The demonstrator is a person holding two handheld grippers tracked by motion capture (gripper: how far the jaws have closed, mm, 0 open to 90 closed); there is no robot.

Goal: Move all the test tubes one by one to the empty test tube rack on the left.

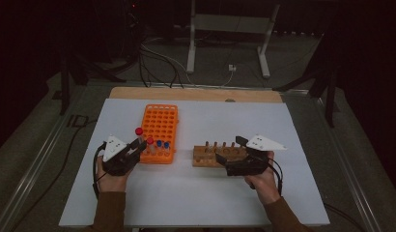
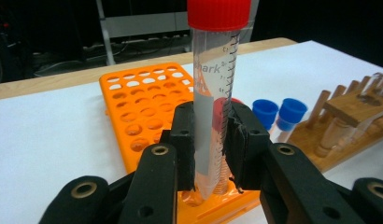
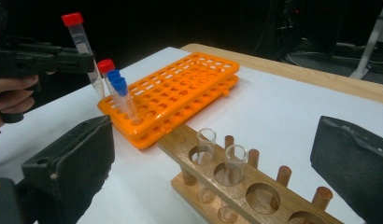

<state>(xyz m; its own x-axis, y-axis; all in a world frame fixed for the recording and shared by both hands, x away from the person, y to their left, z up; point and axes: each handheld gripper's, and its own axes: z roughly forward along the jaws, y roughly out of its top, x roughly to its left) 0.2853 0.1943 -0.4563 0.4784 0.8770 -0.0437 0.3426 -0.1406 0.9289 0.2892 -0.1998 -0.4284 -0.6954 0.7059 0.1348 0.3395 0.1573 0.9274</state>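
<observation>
My left gripper (image 2: 212, 144) is shut on a clear red-capped tube (image 2: 213, 93), held upright with its tip at the near corner of the orange rack (image 2: 143, 98). In the high view this gripper (image 1: 137, 144) sits at the rack's (image 1: 160, 126) front left corner, the held tube's red cap (image 1: 138, 131) above it. One more red-capped tube (image 3: 105, 67) and two blue-capped tubes (image 3: 119, 86) stand in the rack's near row. My right gripper (image 3: 213, 172) is open, its jaws wide on either side of the wooden rack (image 3: 255, 191), which holds two open glass tubes (image 3: 206, 140).
A white mat (image 1: 201, 193) covers the table, with its wooden edge (image 1: 196, 93) at the back. The wooden rack (image 1: 218, 155) lies to the right of the orange one. Beyond the table are cables and a metal stand (image 1: 230, 29) on a dark floor.
</observation>
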